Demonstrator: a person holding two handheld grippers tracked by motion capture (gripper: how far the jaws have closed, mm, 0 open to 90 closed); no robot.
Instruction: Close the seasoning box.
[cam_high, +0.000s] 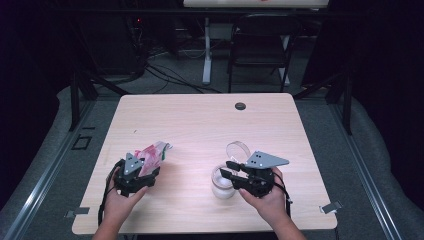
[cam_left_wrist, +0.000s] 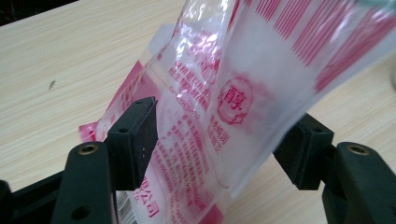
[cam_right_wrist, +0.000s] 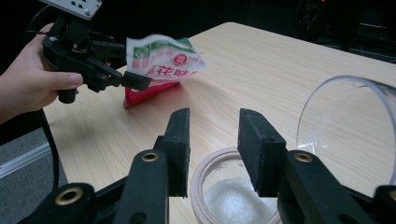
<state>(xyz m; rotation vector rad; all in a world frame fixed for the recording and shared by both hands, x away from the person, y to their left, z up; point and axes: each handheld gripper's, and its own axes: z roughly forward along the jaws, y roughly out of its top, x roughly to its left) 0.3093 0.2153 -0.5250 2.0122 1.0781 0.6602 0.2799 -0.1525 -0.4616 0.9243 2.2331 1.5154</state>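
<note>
In the high view, the left tongs (cam_high: 145, 176) sit at the packet (cam_high: 150, 154) at lower left of the bench (cam_high: 200, 120).

In the left gripper view, they are spread, letting it go.

In the right gripper view, the right tongs (cam_right_wrist: 214, 140) hang spread, empty, over the jar (cam_right_wrist: 233, 198). White powder is inside, so pouring looks done; its lid (cam_right_wrist: 348, 126) is still off.
</note>
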